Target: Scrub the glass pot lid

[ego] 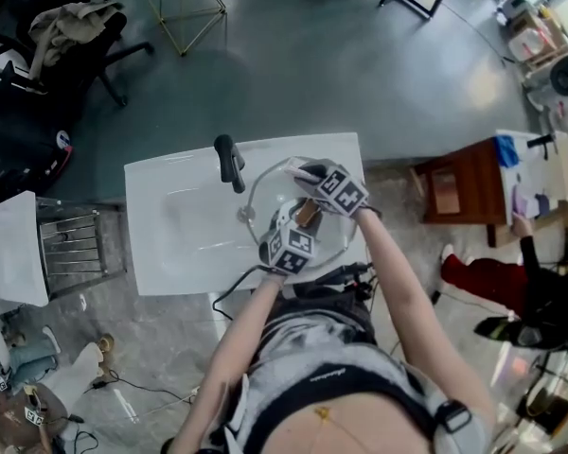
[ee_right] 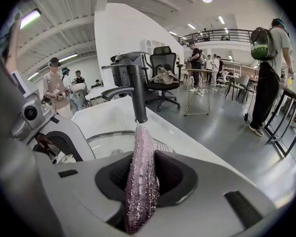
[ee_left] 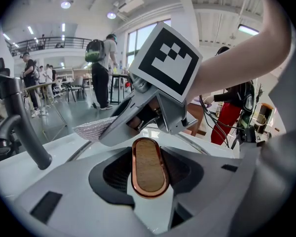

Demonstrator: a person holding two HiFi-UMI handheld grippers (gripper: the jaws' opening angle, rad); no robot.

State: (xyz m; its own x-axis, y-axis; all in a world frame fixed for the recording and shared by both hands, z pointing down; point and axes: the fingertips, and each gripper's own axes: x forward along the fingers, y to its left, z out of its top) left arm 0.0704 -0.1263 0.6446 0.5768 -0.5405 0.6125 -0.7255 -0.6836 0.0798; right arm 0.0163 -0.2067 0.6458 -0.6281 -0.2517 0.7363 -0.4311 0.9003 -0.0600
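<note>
The glass pot lid is held tilted over the white sink. My left gripper is shut on the lid's wooden, copper-rimmed handle, which fills the gap between its jaws in the left gripper view. My right gripper sits at the lid's far side, shut on a glittery silver-pink scrub cloth. The cloth sticks out of the right gripper just over the lid's surface. In the right gripper view the lid's rim curves below the cloth, with the left gripper at the left edge.
A black faucet stands at the sink's far edge, close to the lid's left side. A wire rack stands left of the sink, a wooden table to the right, an office chair far left. People stand in the background.
</note>
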